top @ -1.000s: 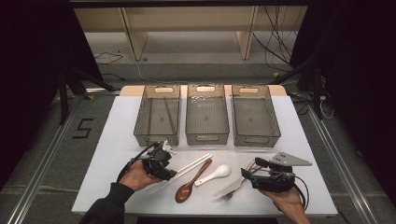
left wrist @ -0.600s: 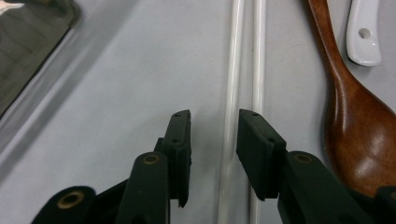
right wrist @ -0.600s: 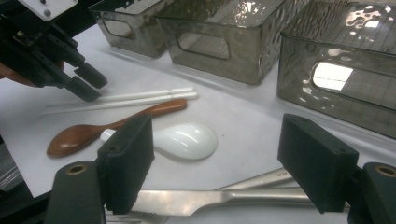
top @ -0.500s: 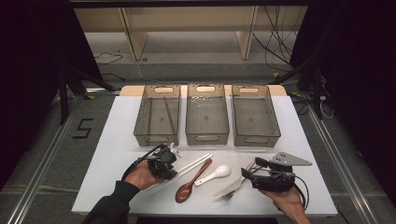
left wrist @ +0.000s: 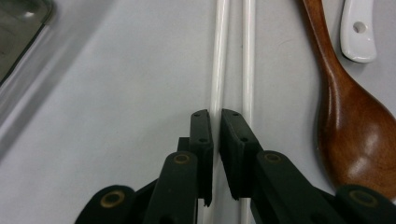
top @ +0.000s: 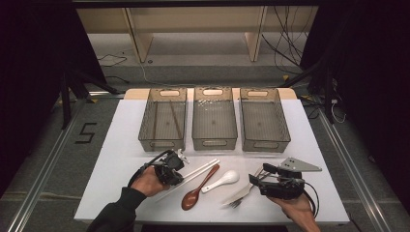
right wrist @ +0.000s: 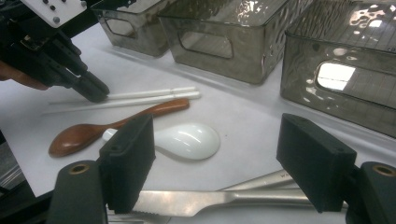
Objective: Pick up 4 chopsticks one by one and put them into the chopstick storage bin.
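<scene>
White slim chopstick (left wrist: 217, 70) pinched between left gripper (left wrist: 215, 122) fingers.

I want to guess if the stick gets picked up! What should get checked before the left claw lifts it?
1. Left claw shut on one white chopstick: ok, jaws pinch it.
2. Second chopstick outside the jaws: ok, it lies just beside them.
3. Wooden spoon out of the way: ok, apart from the claw.
4. Left bin has room: ok, just a dark stick or two inside.
5. Right claw staying clear: ok, open over the knife, far from the chopsticks.
6. Grip firm enough for lifting: cannot tell.
</scene>
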{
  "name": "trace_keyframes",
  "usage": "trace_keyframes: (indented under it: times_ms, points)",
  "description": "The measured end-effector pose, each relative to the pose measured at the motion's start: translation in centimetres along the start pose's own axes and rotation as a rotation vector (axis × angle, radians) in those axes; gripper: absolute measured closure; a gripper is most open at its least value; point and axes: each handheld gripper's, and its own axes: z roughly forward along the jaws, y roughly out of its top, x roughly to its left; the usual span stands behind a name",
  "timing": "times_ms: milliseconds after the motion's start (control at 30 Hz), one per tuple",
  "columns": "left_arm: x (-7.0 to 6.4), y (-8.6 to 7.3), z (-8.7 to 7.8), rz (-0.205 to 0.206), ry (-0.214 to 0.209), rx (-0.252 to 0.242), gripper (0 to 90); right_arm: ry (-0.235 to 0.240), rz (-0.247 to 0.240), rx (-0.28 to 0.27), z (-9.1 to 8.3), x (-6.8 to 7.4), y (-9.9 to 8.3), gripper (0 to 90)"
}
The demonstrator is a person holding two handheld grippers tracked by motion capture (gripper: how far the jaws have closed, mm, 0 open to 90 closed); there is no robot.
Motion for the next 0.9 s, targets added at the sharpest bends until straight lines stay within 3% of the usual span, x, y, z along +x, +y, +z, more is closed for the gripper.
trace_keyframes:
  times_ms: [367,600,900]
  points:
    - [0.1,-0.3,-0.1,0.019,-0.007,-0.018,84.6,0.001,0.006,-0.001,-0.1,-0.1,0.0,28.6]
    - [0.1,-0.3,-1.0,0.032,-0.008,-0.040,84.8,0.000,0.008,-0.006,-0.1,-0.2,0.0,28.6]
    - [0.1,-0.4,-1.0,0.039,-0.022,-0.027,84.8,-0.001,0.008,-0.005,-0.1,-0.2,0.0,28.6]
